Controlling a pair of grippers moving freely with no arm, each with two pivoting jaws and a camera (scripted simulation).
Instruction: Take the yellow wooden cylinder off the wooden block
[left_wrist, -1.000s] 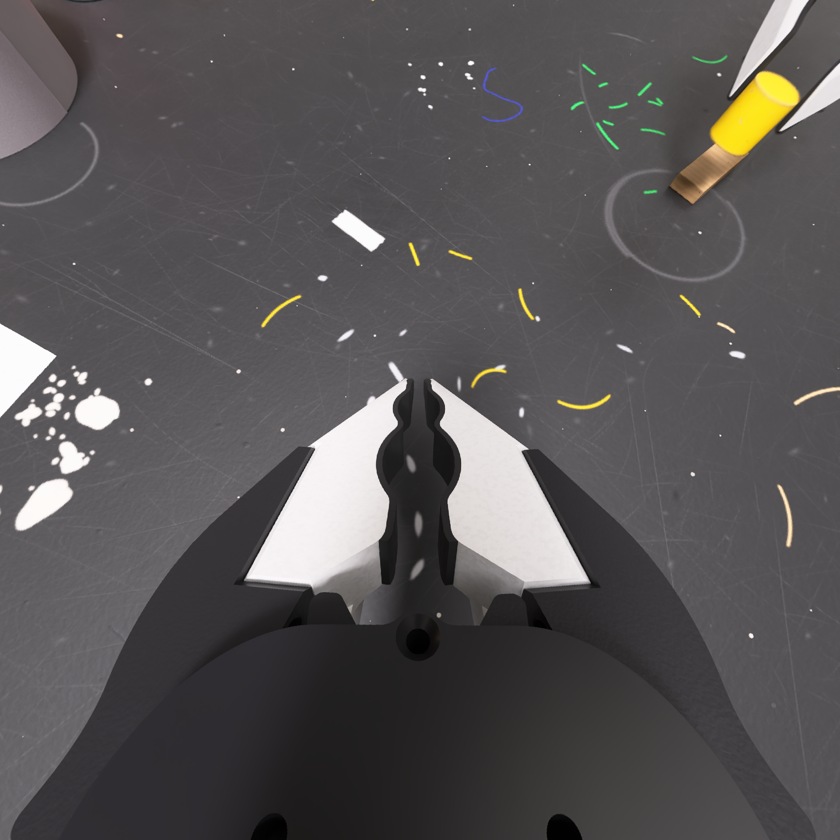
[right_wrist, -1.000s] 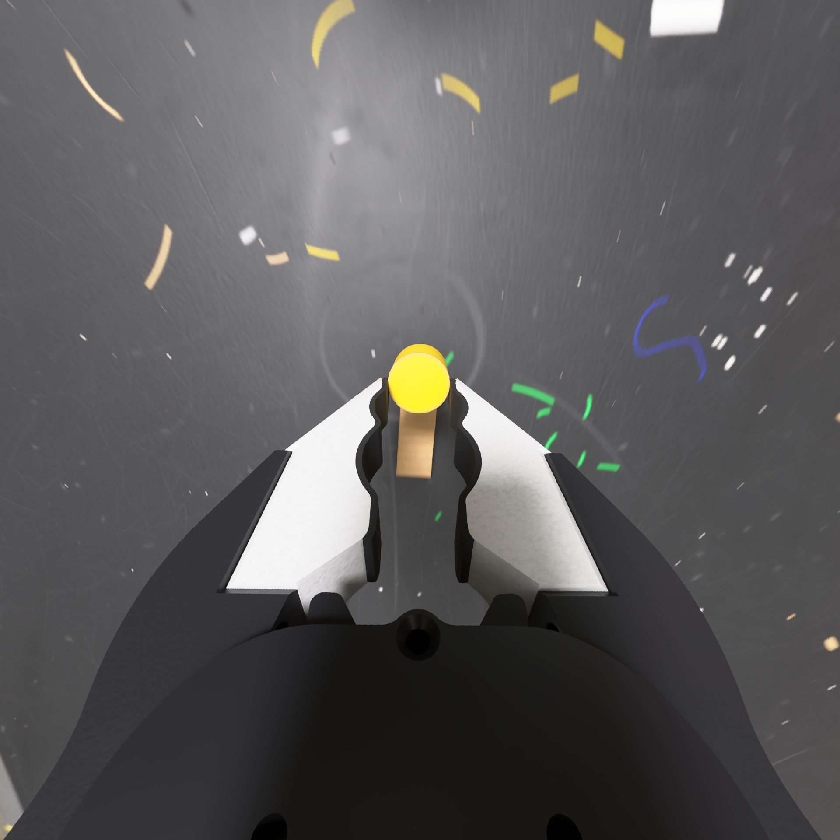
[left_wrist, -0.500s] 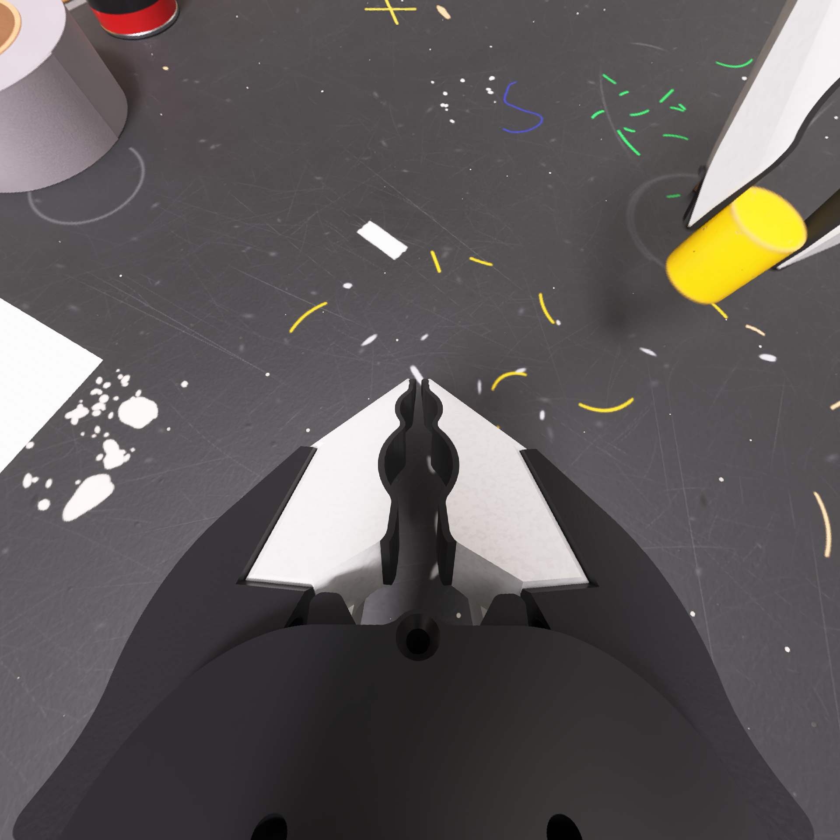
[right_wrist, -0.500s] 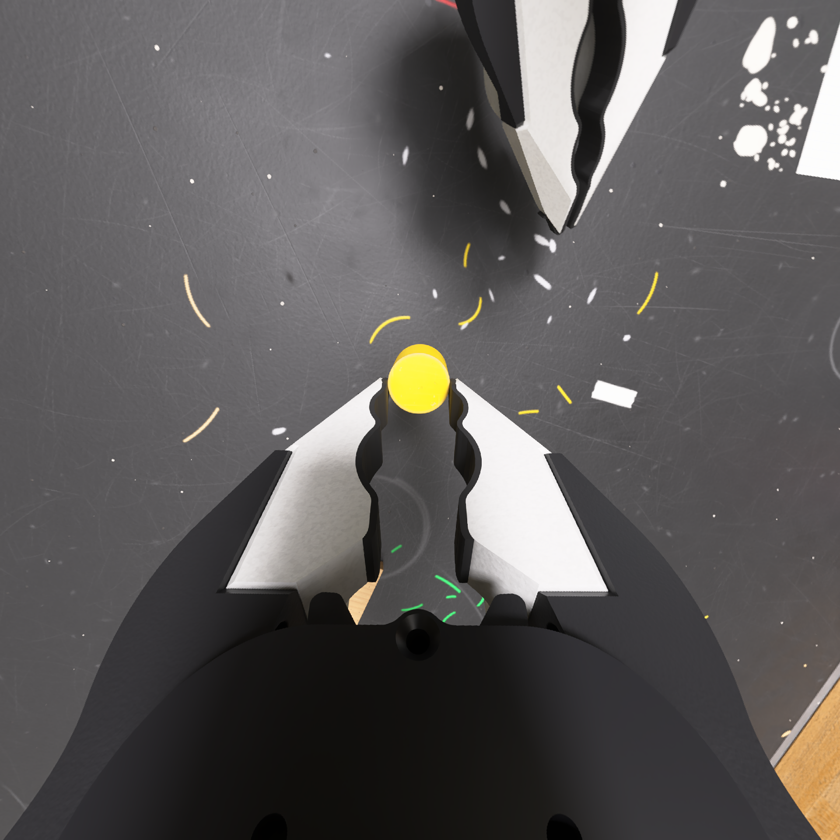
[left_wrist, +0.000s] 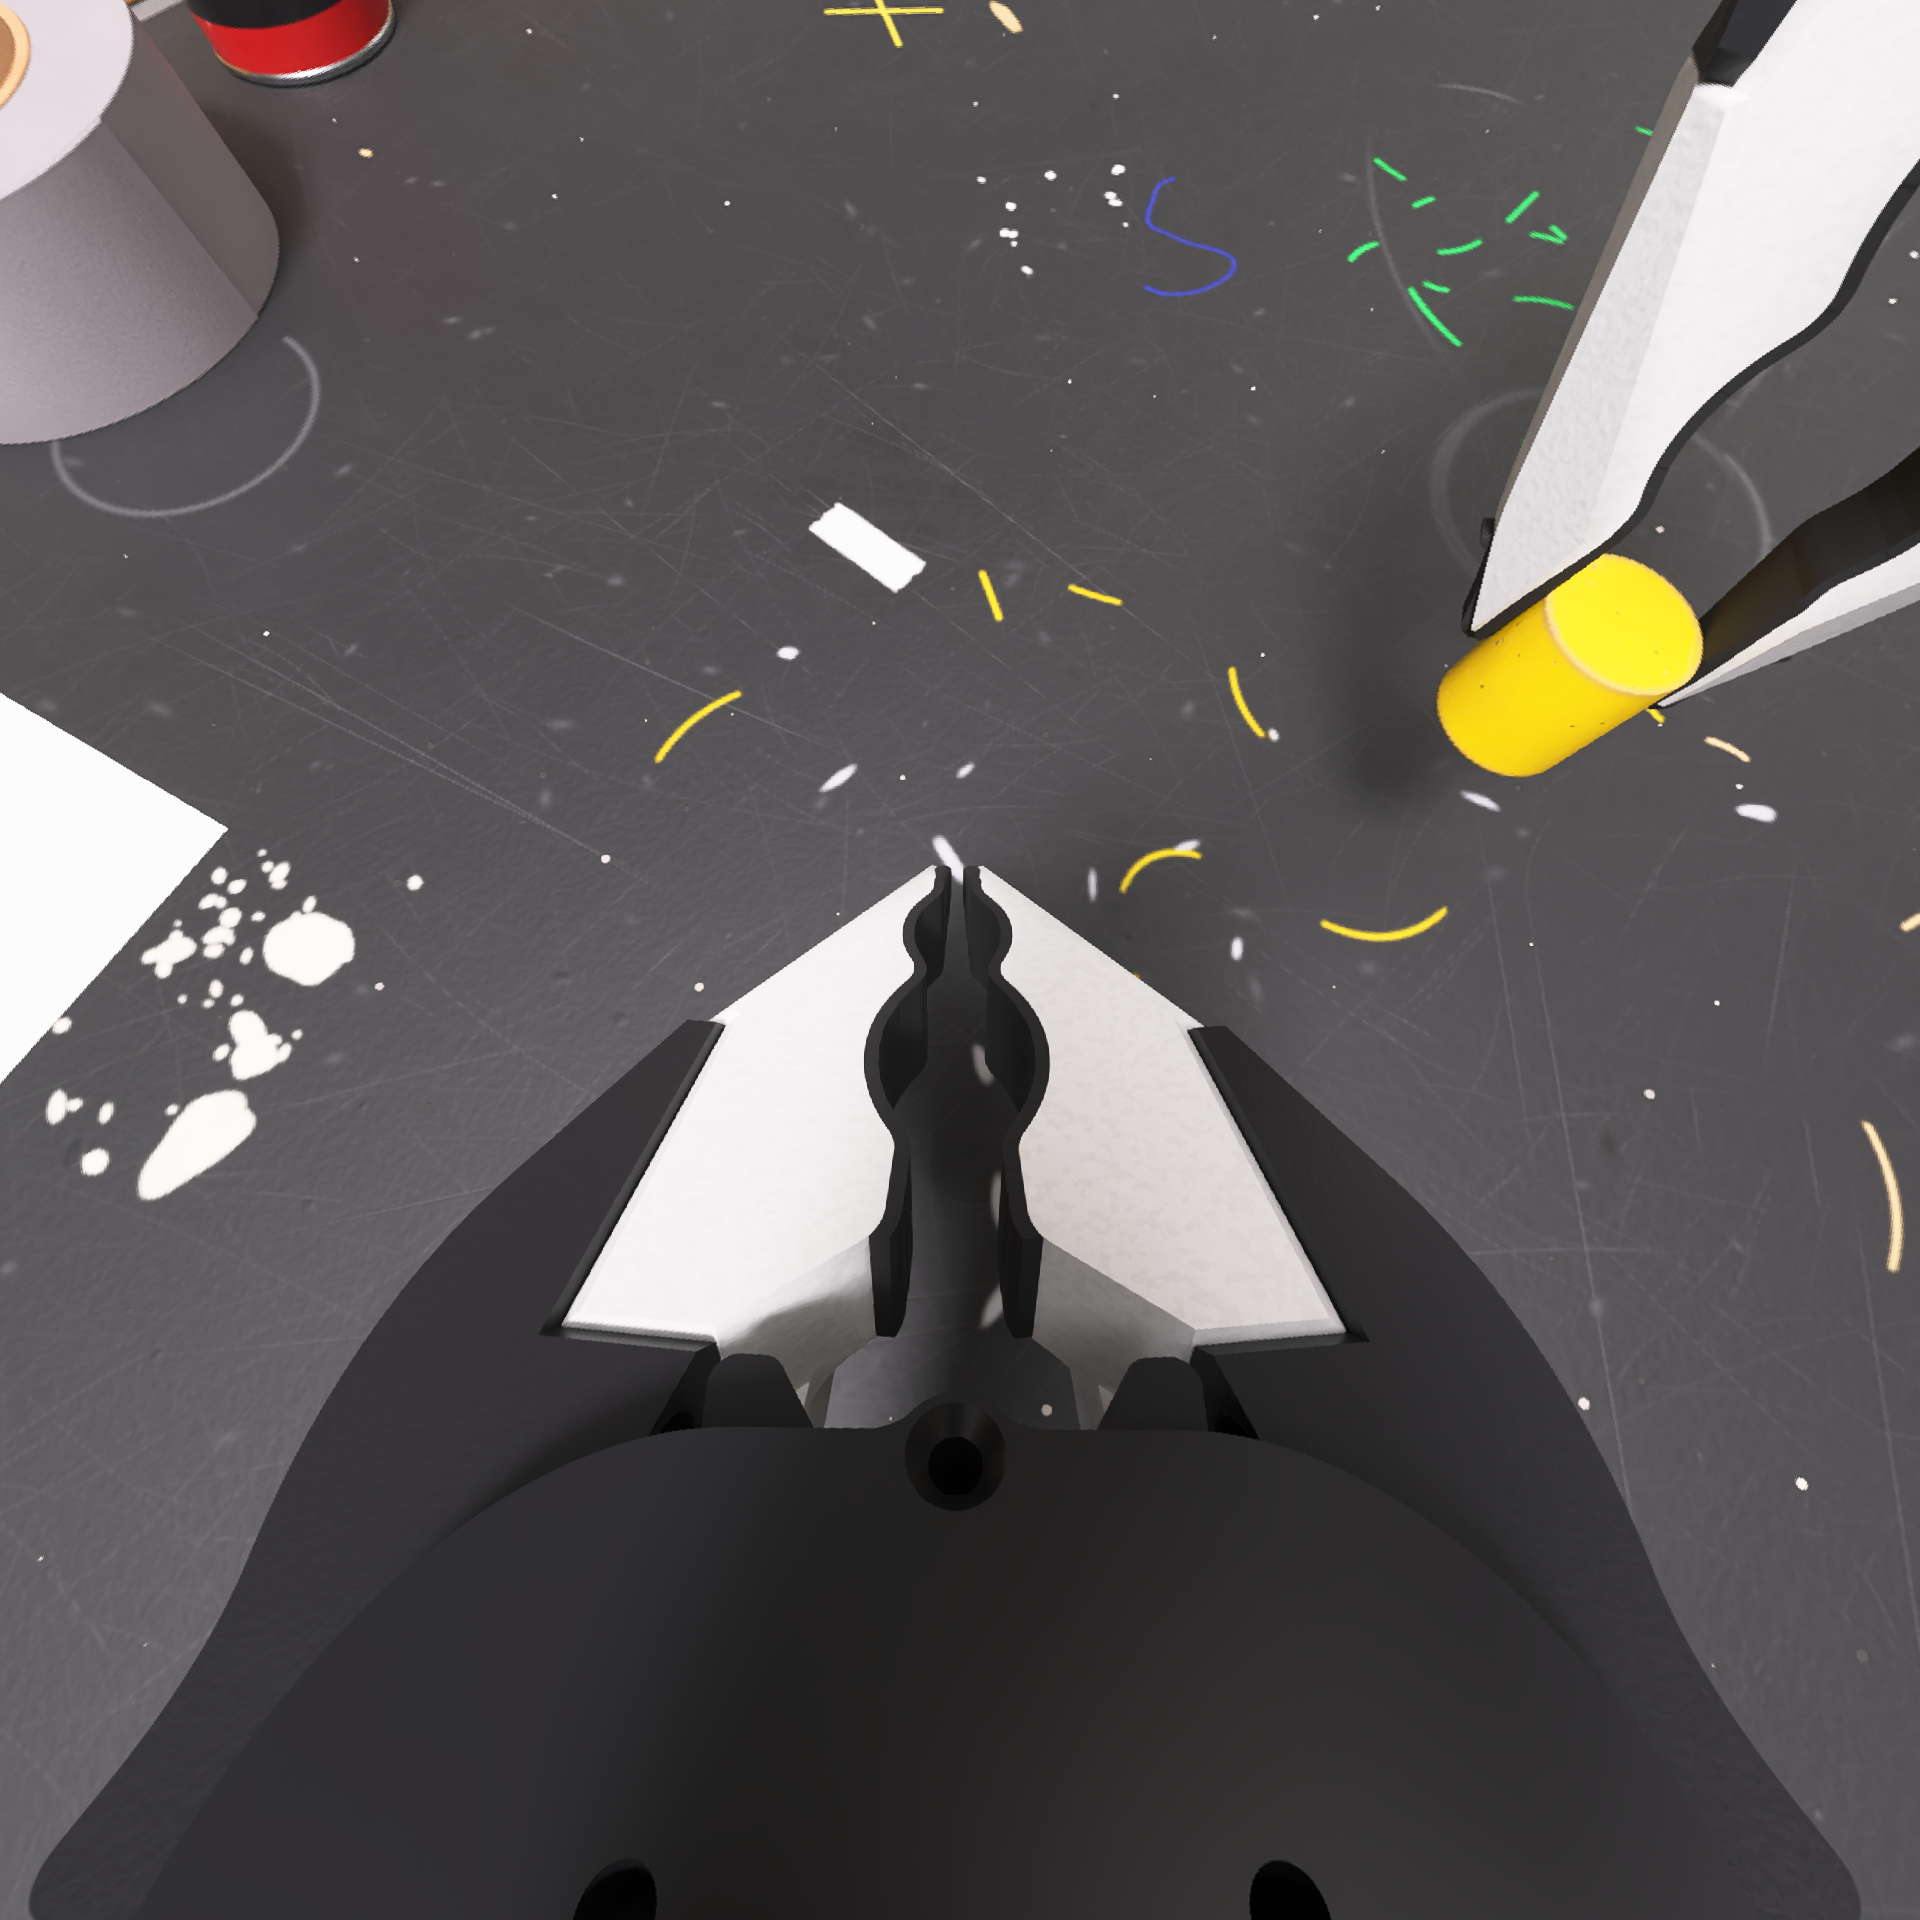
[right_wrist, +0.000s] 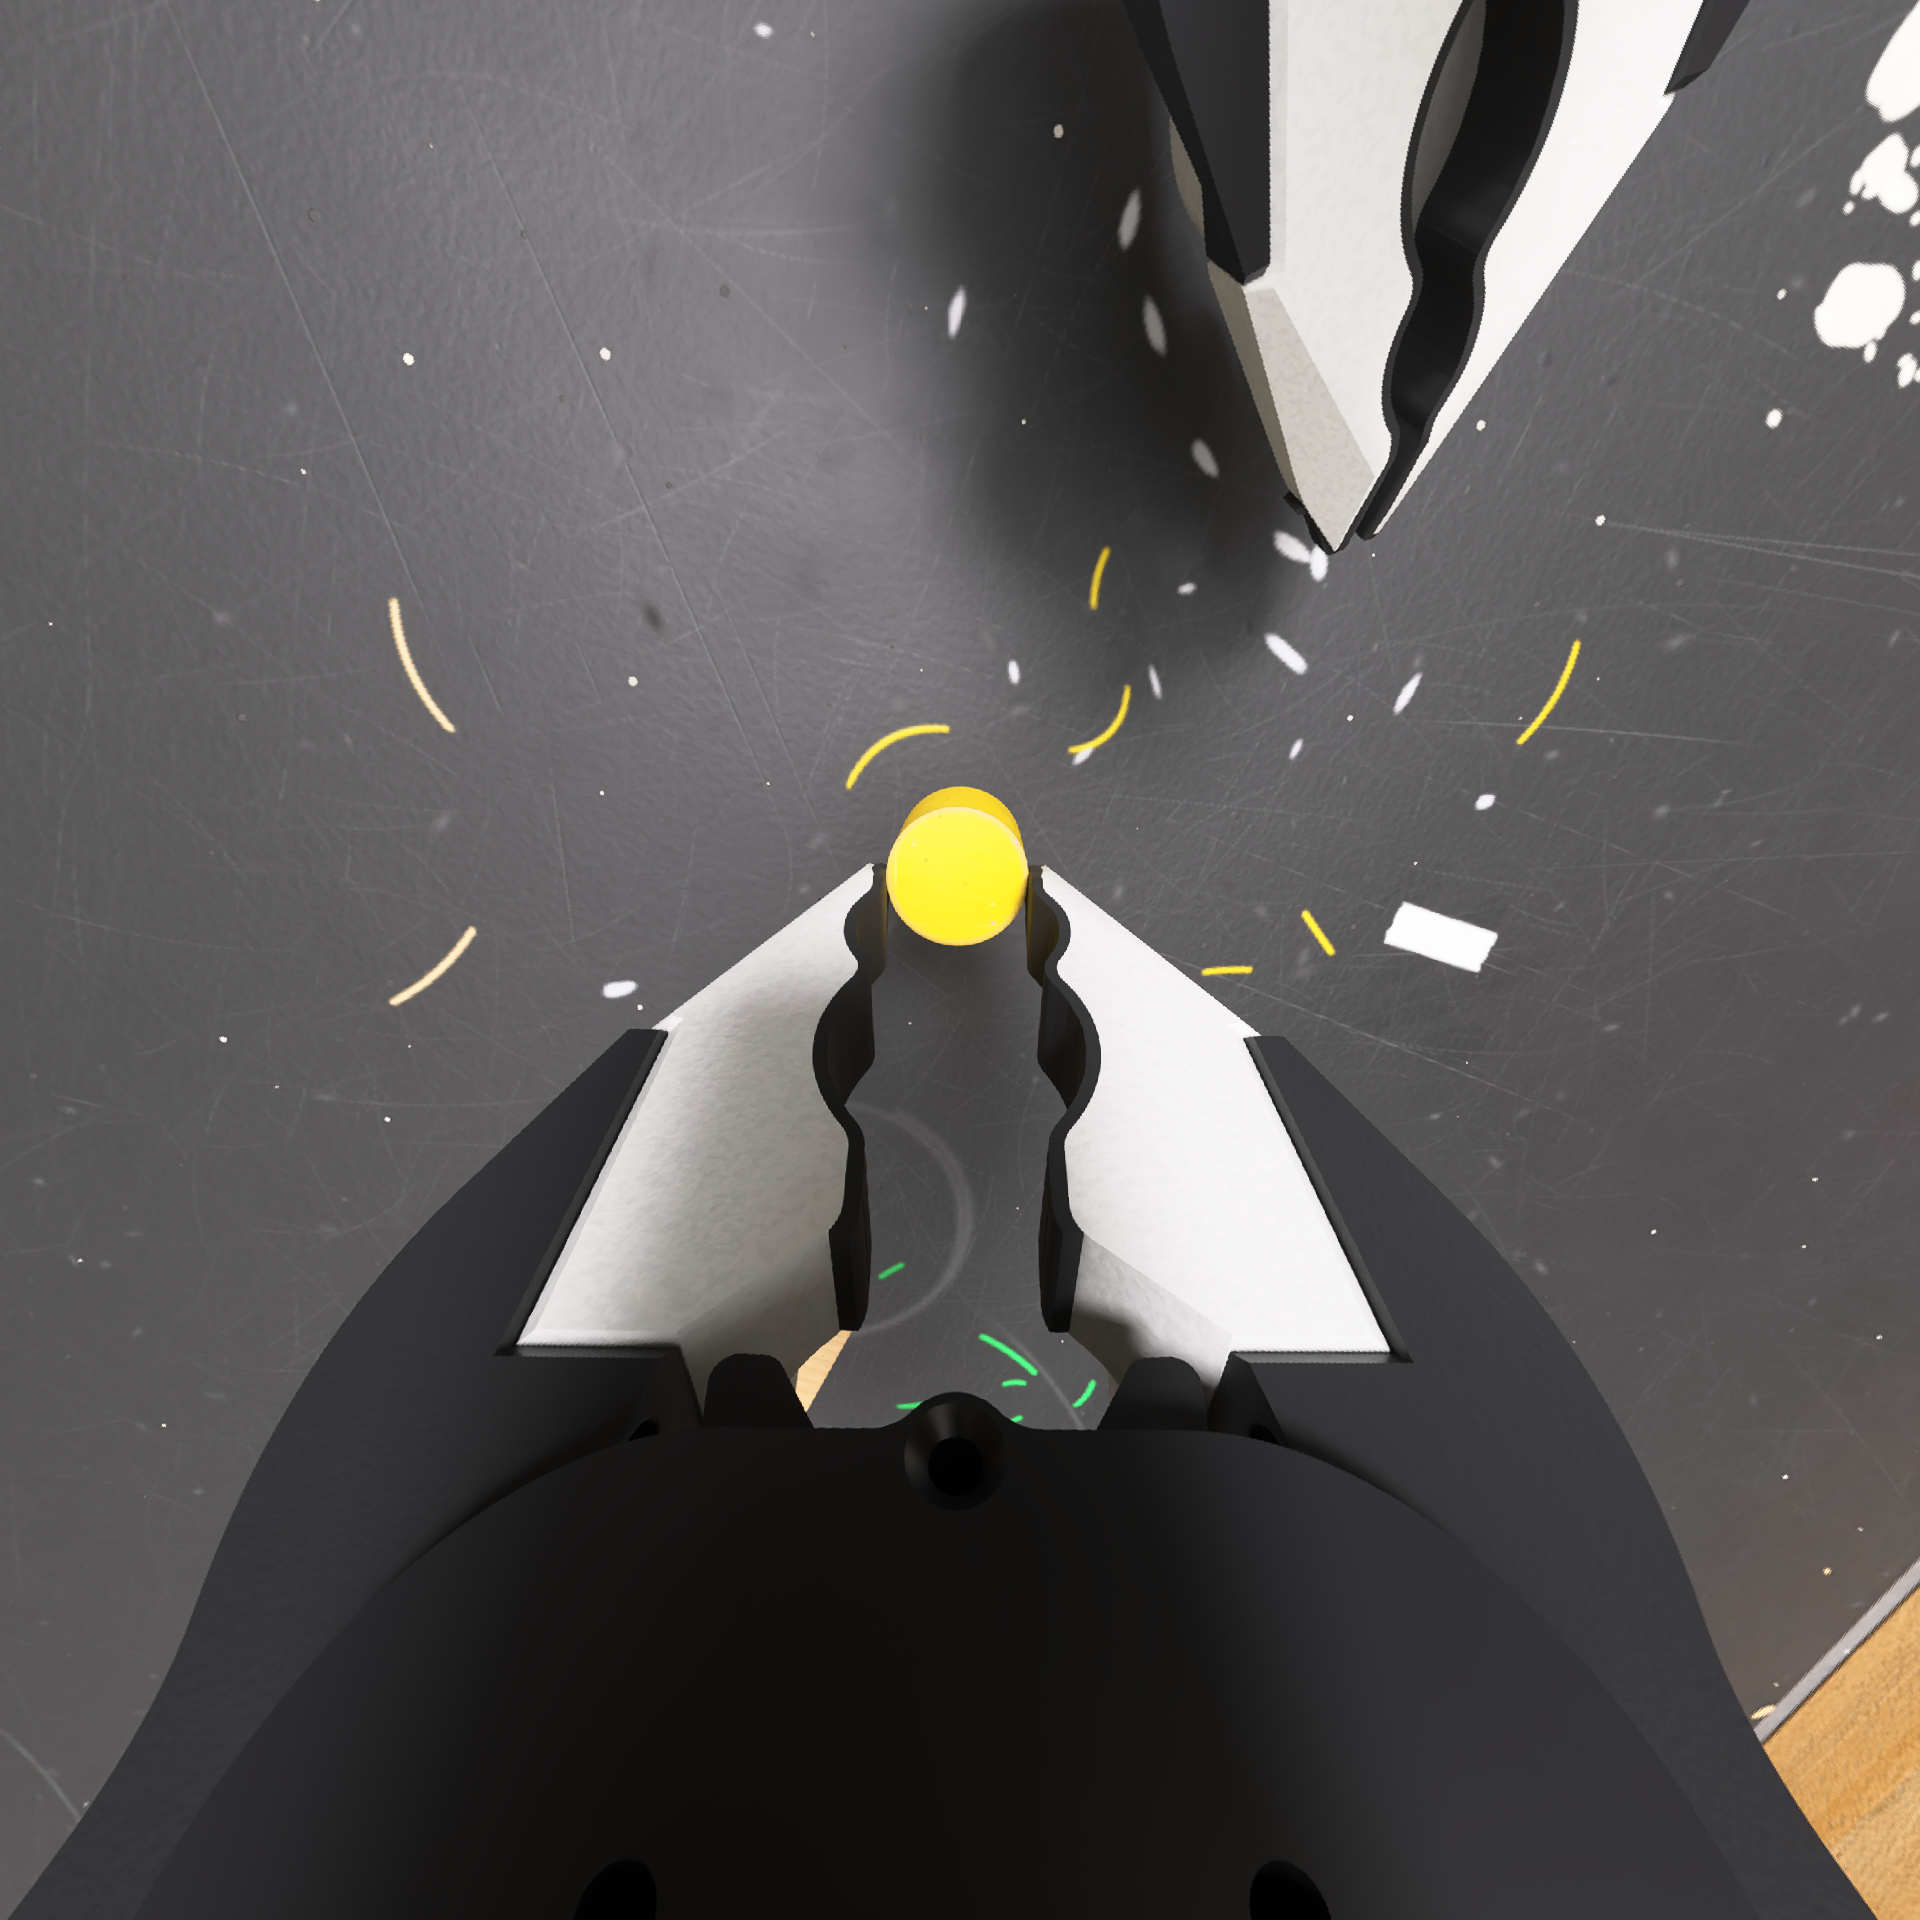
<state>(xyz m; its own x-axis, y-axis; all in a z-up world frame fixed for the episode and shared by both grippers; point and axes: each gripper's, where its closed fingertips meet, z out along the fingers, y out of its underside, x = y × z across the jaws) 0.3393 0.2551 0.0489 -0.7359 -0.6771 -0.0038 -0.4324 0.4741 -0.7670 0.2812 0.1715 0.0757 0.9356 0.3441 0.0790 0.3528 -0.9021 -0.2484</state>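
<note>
Most of the job looks done to us: our right gripper (right_wrist: 957, 883) has its jaws clamped on the yellow wooden cylinder (right_wrist: 957, 878), held clear above the dark desk (right_wrist: 520, 416) with nothing under it. Only a tan sliver near the gripper's base may be the wooden block (right_wrist: 823, 1369); we cannot be sure. Our left gripper (left_wrist: 957, 883) hangs nearby, jaws together and empty. Setting the cylinder down seems all that is left.
</note>
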